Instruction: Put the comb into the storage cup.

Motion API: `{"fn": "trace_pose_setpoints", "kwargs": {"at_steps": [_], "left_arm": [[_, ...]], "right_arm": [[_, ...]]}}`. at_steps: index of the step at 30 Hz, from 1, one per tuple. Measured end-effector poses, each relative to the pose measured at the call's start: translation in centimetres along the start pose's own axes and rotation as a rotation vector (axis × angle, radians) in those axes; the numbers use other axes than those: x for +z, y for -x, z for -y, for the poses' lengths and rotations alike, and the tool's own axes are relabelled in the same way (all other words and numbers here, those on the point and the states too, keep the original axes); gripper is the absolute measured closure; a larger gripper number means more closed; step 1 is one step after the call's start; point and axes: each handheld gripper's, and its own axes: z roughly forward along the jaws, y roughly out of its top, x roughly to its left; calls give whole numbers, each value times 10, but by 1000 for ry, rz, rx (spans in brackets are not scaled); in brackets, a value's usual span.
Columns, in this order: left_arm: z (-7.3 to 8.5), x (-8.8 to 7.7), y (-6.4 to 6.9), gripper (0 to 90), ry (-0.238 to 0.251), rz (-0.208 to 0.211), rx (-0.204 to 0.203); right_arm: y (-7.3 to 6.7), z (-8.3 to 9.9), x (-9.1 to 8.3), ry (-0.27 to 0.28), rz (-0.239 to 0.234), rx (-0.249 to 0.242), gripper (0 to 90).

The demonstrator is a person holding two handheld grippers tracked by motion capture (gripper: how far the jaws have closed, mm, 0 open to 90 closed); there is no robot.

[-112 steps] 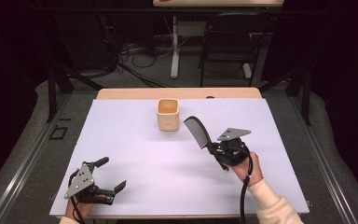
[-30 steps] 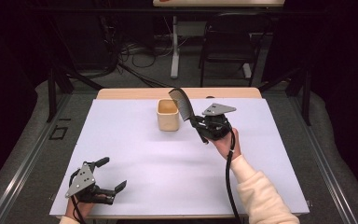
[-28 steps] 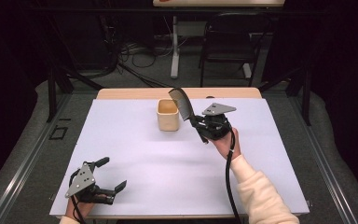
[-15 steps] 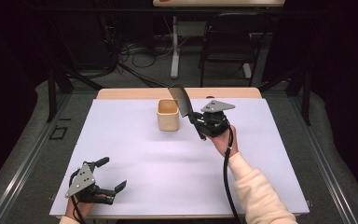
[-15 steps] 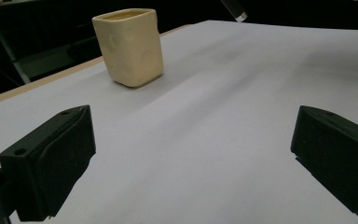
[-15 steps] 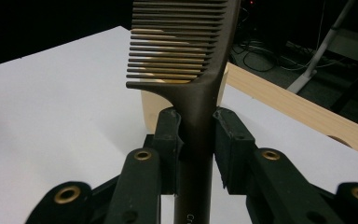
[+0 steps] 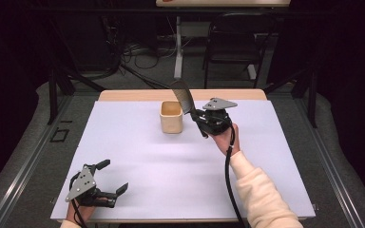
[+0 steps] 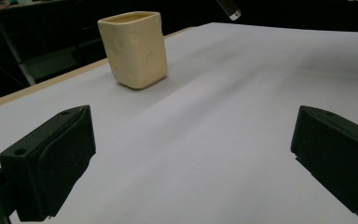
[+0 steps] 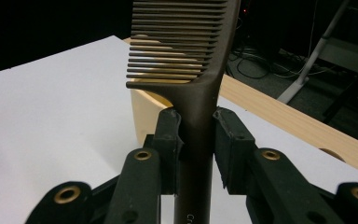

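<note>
A dark brown comb (image 7: pixel 184 97) (image 9: pixel 186 56) stands tilted in my right gripper (image 7: pixel 200 119) (image 9: pixel 197 133), whose jaws are shut on its handle. The toothed end reaches up and left, over the right rim of a cream square cup (image 7: pixel 172 117) (image 8: pixel 134 49) (image 9: pixel 142 114) at the back middle of the white table top (image 7: pixel 180 161). My left gripper (image 7: pixel 111 183) (image 8: pixel 193 163) rests near the front left corner, jaws open and nothing between them, aimed toward the cup. The comb's handle tip (image 8: pixel 229 8) pokes in at the top of the left gripper view.
A wooden strip (image 7: pixel 138 95) runs along the table's far edge. Behind it stand a dark chair (image 7: pixel 235 42) and a white table leg (image 7: pixel 177 52) among floor cables. Metal rails (image 7: pixel 19 161) flank the table.
The right gripper carried the comb from the table's right middle toward the back and left, up to the cup. Over the last second it only edged nearer. The left gripper stayed put.
</note>
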Motion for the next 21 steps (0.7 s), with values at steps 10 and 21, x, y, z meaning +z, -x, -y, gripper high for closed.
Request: {"fn": "trace_pose_setpoints", "kwargs": {"at_steps": [10,21], "left_arm": [[0,0,0,0,1,0,-1],[0,0,0,0,3,4,-3]], "right_arm": [[1,-6,6,20,-2,-7,722],[0,-15,12,39,5,-30,722]]}}
